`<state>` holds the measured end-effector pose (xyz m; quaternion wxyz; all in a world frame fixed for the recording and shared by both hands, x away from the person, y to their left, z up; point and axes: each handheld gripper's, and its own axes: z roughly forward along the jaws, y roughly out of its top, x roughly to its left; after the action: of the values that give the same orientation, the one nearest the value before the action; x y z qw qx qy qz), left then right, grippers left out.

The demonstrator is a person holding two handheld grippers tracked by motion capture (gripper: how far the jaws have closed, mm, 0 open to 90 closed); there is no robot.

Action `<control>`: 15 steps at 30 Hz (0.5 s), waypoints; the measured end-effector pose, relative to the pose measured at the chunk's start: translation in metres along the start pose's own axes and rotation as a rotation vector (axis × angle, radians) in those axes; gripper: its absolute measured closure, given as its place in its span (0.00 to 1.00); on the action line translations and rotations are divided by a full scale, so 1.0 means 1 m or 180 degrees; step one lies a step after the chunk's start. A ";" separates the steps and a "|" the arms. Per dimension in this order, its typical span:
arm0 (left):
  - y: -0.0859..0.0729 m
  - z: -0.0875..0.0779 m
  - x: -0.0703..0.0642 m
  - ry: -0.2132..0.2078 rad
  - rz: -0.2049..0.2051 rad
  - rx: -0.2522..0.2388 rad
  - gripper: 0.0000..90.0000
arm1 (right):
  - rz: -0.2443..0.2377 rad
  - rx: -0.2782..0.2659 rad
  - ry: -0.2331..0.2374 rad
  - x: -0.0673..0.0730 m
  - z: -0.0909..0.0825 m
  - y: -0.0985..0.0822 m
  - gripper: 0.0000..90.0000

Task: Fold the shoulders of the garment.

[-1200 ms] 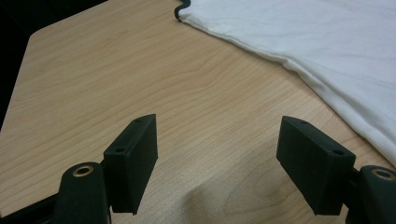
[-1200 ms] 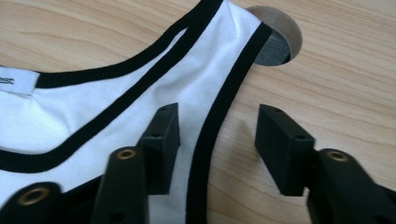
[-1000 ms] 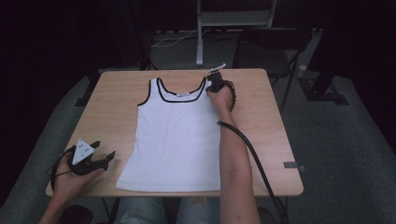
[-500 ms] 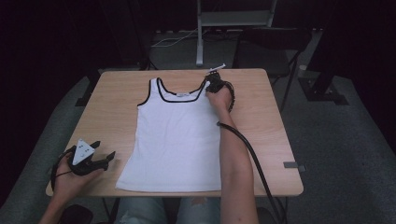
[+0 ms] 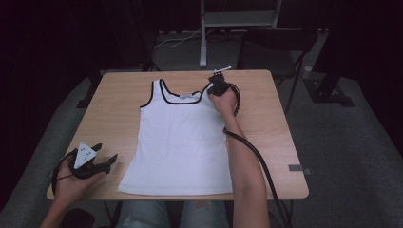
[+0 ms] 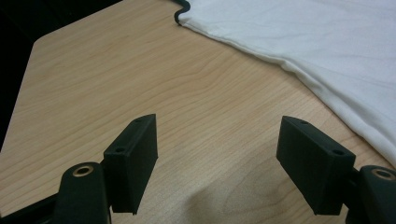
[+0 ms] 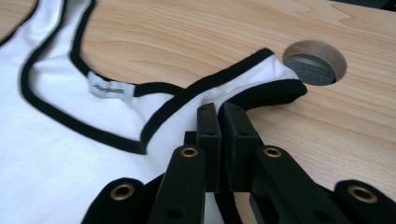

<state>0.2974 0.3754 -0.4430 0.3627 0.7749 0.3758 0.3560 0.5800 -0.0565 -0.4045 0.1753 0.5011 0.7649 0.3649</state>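
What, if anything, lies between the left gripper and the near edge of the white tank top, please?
Nothing visible does. In the left gripper view, bare table lies between the open left gripper and the tank top, whose side hem runs past the right-hand jaw.

A light wooden desk (image 5: pixel 119 109) with rounded corners stands on grey floor. A white tank top (image 5: pixel 183 142) with black trim lies flat on it, neck toward the far edge, hem near the front edge. A round cable hole (image 7: pixel 315 60) sits just beside one strap.
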 end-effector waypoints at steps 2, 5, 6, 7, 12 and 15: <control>0.000 0.000 0.000 0.0004 -0.0005 0.0001 0.33 | -0.0032 -0.0029 0.0022 0.003 -0.003 0.000 0.96; 0.000 0.000 0.000 0.0004 -0.0007 0.0004 0.33 | -0.0103 -0.0036 0.0034 0.008 -0.007 -0.001 0.96; 0.000 0.000 0.000 0.0006 -0.0004 0.0002 0.33 | -0.0114 -0.0053 0.0035 0.009 -0.008 -0.001 0.96; 0.000 0.000 0.000 0.0005 -0.0004 -0.0005 0.33 | -0.0126 -0.0060 0.0034 0.011 -0.009 -0.001 0.96; 0.000 -0.001 0.000 0.0018 -0.0003 0.0000 0.33 | -0.0196 -0.0113 0.0005 0.015 -0.019 -0.005 0.96; 0.000 0.000 0.000 0.0020 0.0003 0.0014 0.33 | -0.0253 -0.0157 0.0006 0.019 -0.026 -0.009 0.96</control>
<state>0.2973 0.3756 -0.4431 0.3596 0.7748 0.3773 0.3578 0.5495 -0.0518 -0.3917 0.2013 0.4654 0.7751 0.3769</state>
